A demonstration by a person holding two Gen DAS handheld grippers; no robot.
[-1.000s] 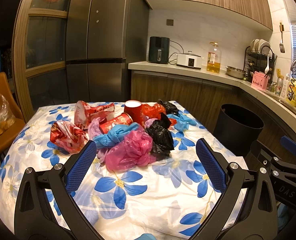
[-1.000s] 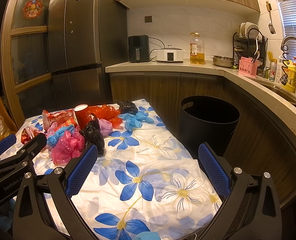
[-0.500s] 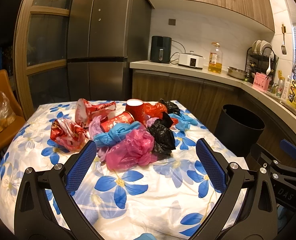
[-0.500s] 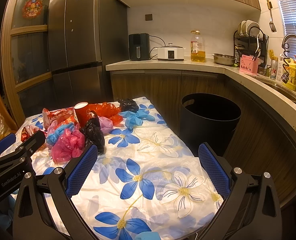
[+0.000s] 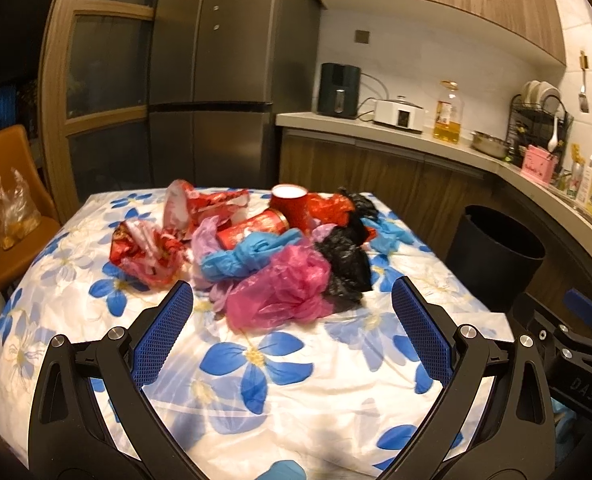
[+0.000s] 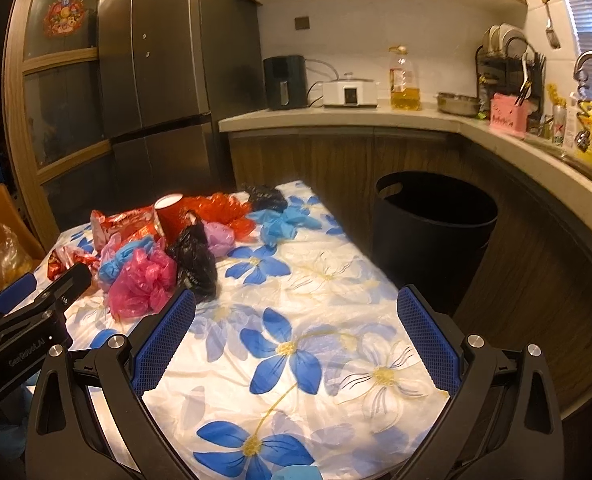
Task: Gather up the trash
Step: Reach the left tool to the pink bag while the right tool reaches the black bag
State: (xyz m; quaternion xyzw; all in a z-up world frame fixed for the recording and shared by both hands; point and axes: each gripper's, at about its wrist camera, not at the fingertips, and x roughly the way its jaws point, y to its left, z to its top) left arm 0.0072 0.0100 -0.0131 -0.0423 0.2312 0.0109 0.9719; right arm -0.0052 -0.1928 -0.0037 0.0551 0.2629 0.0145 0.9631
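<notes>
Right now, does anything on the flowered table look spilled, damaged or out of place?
Nothing looks spilled. The odd part is the loose heap: a red can lies on its side among crumpled bags, such as the pink bag, while the red paper cup stands upright. The black bin stands beside the table.

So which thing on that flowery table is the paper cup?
Look at the trash pile on the flowered tablecloth. At its far side, toward the fridge, stands the red paper cup. It is the only rigid, upright thing there, white inside, among crumpled bags and wrappers.
</notes>
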